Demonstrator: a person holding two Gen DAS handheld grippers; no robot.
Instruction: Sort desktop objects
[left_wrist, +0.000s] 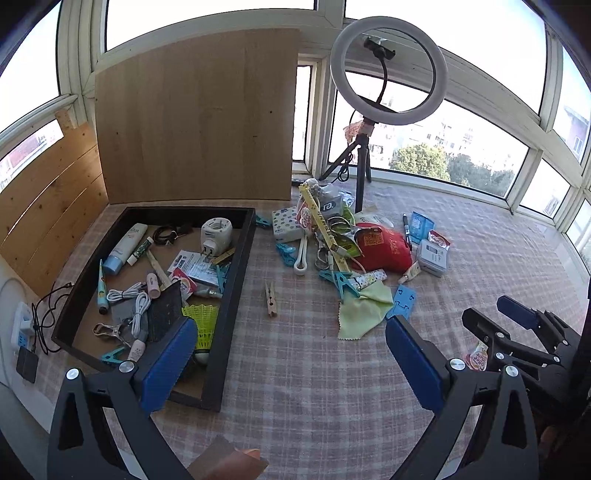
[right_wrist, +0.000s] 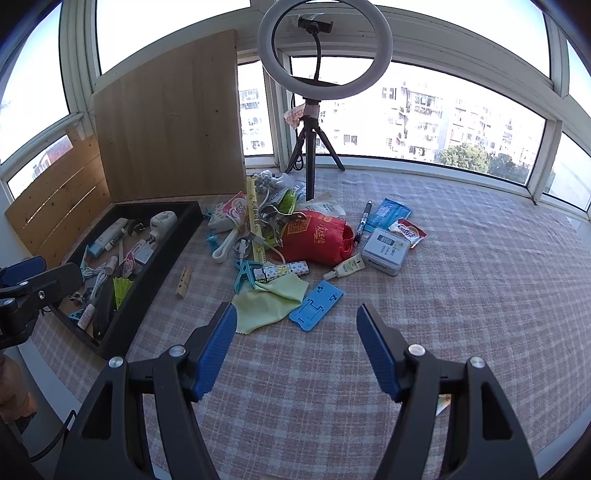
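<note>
A black tray (left_wrist: 236, 280) on the left holds several small items, among them a lotion tube (left_wrist: 123, 247), a white plug adapter (left_wrist: 216, 232) and a yellow shuttlecock (left_wrist: 203, 325). A pile of loose objects lies mid-table around a red pouch (right_wrist: 314, 236). A wooden clothespin (left_wrist: 271, 299) lies alone between tray and pile. My left gripper (left_wrist: 291, 354) hangs open over the tray's near right corner, holding nothing. My right gripper (right_wrist: 299, 347) stands open above bare cloth, just short of a green cloth (right_wrist: 269, 299) and a blue phone stand (right_wrist: 316, 306).
A ring light on a tripod (right_wrist: 314, 147) stands behind the pile. Wooden boards (left_wrist: 195, 118) lean against the windows behind the tray. A power strip with cables (left_wrist: 22, 325) lies left of the tray. A small sachet (left_wrist: 478, 356) lies under the right gripper (left_wrist: 495, 317).
</note>
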